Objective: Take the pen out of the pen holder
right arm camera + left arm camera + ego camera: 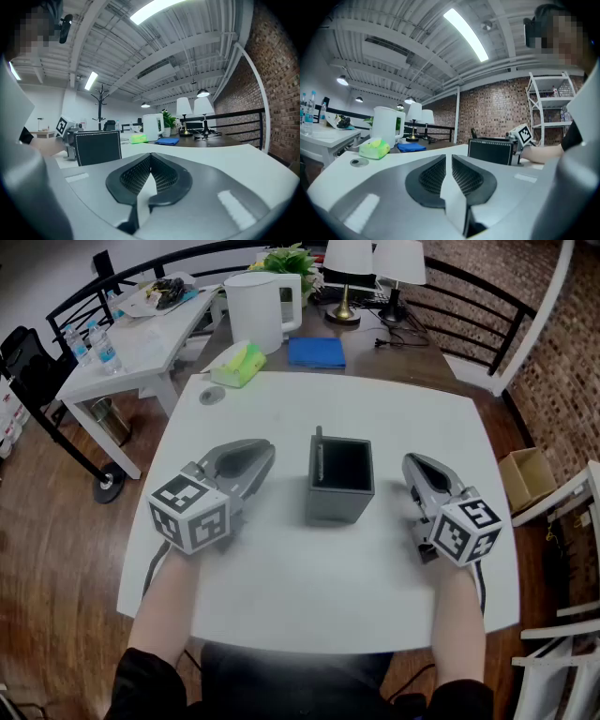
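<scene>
The dark grey square pen holder (pixel 339 486) stands in the middle of the white surface (pixel 281 568). The slim dark pen (pixel 319 452) stands against the holder's left wall, with only its tip above the rim. Our left claw (pixel 257 452) sits just left of the holder and our right claw (pixel 415 463) just right of it. Both have their jaws pressed together with nothing between them, so neither is ready to take the pen.

We judge the main risk to be the holder itself — it stands free and looks light, so a claw pushing in at an angle could tip or slide it. So little of the pen shows that a pinch on the tip could slip, or a jaw could catch the wall instead.

Behind the holder, well apart from it, lie a small grey round disc (pixel 212 396), a green tissue pack (pixel 239 363), a blue folded cloth (pixel 316 352) and a white plastic jug (pixel 258 306). None of these stands between either claw and the holder — the only obstacle is the holder's own wall.
</scene>
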### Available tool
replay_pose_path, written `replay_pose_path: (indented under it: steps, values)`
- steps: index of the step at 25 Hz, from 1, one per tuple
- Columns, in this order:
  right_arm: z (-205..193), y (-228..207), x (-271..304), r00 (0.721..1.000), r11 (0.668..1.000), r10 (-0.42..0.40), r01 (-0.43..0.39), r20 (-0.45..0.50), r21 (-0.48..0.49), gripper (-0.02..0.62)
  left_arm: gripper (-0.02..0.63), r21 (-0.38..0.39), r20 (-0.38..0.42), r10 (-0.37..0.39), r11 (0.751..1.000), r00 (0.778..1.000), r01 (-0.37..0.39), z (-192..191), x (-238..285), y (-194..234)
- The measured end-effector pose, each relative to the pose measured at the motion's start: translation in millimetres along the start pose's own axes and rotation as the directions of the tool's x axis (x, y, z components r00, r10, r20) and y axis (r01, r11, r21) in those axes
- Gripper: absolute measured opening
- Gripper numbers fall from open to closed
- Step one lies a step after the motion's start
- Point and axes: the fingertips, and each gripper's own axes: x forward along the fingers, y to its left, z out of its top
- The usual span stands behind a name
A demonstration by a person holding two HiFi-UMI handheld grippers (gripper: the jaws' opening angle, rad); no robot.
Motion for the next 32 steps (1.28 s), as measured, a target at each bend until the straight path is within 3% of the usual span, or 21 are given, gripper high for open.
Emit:
replay_pose_path:
  steps: [3, 9, 15, 25, 32]
  values:
    - [-0.4, 0.0, -4.0, 1.0, 1.0, 0.001, -0.001, -0.011, -0.004, 0.014, 0.014, -0.009, 0.063, -0.035, 0.999, 0.997, 0.036, 26.4, 0.1, -14.0]
    - [0.8, 0.8, -5.1, 1.0, 1.0, -0.001, 0.0, -0.009, -0.011, 0.014, 0.068, -0.044, 0.083, -0.149, 0.987, 0.985, 0.153, 59.0, 14.0, -41.7]
    - [-0.4, 1.0, -4.1, 1.0, 1.0, 0.003, -0.003, -0.009, -0.009, 0.014, 0.097, 0.023, 0.048, -0.206, 0.979, 0.977, 0.205, 60.1, 37.9, -59.8]
    - [-3.3, 4.4, -2.4, 0.999, 0.999, 0.039, -0.039, -0.03, -0.008, 0.014, 0.095, 0.065, -0.04, -0.226, 0.971, 0.973, 0.228, 48.7, 51.4, -74.3]
    - [-3.8, 5.3, -1.2, 0.999, 0.999, 0.042, -0.042, -0.032, -0.008, 0.014, 0.029, 0.038, -0.061, -0.242, 0.969, 0.968, 0.244, 47.5, 48.6, -77.4]
